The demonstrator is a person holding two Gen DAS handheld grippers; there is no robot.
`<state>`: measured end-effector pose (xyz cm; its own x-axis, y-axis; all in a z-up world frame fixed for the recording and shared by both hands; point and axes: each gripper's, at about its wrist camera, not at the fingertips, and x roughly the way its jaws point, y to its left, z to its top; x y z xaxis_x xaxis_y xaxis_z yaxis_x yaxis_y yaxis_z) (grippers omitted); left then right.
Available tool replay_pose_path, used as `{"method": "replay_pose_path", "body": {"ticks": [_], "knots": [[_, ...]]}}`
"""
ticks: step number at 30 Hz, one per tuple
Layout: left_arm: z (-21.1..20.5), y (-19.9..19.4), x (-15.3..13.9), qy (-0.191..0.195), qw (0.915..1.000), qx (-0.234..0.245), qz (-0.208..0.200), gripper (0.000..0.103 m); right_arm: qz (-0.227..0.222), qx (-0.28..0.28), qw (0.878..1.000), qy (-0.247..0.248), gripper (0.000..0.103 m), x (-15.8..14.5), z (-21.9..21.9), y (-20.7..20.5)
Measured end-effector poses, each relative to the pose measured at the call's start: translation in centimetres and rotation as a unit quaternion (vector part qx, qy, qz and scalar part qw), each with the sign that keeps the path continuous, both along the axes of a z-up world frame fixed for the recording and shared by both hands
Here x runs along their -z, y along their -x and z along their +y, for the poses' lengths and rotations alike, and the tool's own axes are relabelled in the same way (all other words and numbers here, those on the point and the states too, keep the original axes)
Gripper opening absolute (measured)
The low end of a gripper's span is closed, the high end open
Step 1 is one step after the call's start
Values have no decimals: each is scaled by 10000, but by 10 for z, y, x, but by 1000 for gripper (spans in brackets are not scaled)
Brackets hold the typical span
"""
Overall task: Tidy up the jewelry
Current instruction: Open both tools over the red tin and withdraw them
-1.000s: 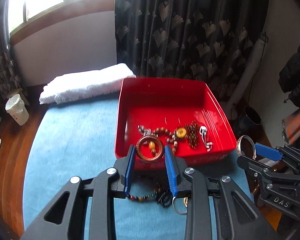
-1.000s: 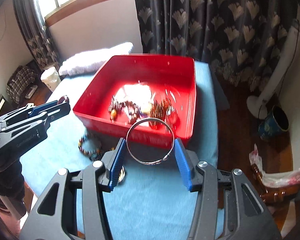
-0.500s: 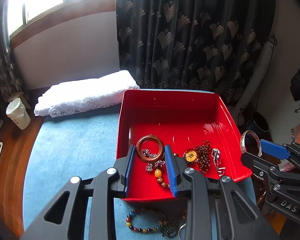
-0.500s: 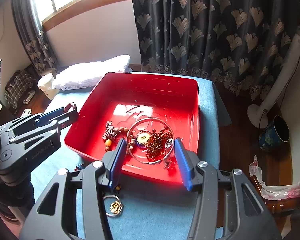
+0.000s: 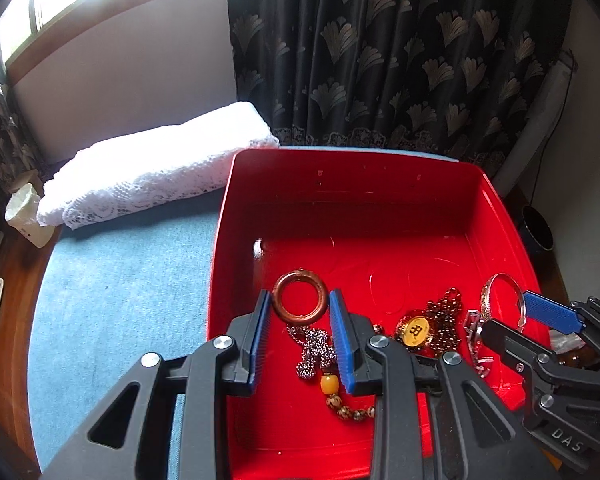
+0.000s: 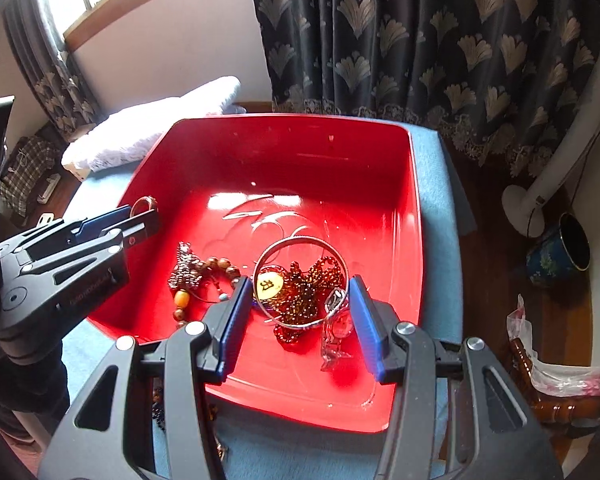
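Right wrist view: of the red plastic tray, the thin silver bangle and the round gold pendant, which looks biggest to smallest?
1. Red plastic tray
2. Thin silver bangle, held close to the camera
3. Round gold pendant

1. The left claw (image 5: 300,310) has two black plastic arms with triangular cut-outs, silver round screw heads at the joints, and flat, ribbed blue pads.
2. The right claw (image 6: 296,294) is built the same way: black frame, silver screws, blue pads.
3. Seen from the side, its black body bears white letters "DAS".
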<state>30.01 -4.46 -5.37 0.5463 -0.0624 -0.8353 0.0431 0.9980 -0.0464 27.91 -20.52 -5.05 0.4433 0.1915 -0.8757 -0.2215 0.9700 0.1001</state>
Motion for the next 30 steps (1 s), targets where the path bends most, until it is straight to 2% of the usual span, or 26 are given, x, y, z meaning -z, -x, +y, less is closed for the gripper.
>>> {"method": "replay_pose_path", "body": {"ticks": [10, 12, 14, 19, 25, 30], "knots": [[-1, -9, 17, -14, 9997, 112, 194, 30, 146, 5, 9999, 91, 50, 17, 4, -13], [-1, -9, 17, 8, 9997, 137, 220, 32, 144, 32, 9999, 73, 55, 16, 2, -14], [1, -9, 16, 20, 9997, 145, 211, 37, 110, 56, 9999, 66, 56, 14, 0, -13], [7, 3, 3, 143, 9998, 131, 56, 50, -22, 119, 9999, 14, 56, 4, -4, -2], [21, 33, -18, 194, 9996, 29, -213, 53, -285, 129, 9994, -131, 61, -18, -10, 26], [37, 60, -27, 62, 9993, -171, -329, 56, -368, 66, 9990, -233, 63, -29, -12, 56]]}}
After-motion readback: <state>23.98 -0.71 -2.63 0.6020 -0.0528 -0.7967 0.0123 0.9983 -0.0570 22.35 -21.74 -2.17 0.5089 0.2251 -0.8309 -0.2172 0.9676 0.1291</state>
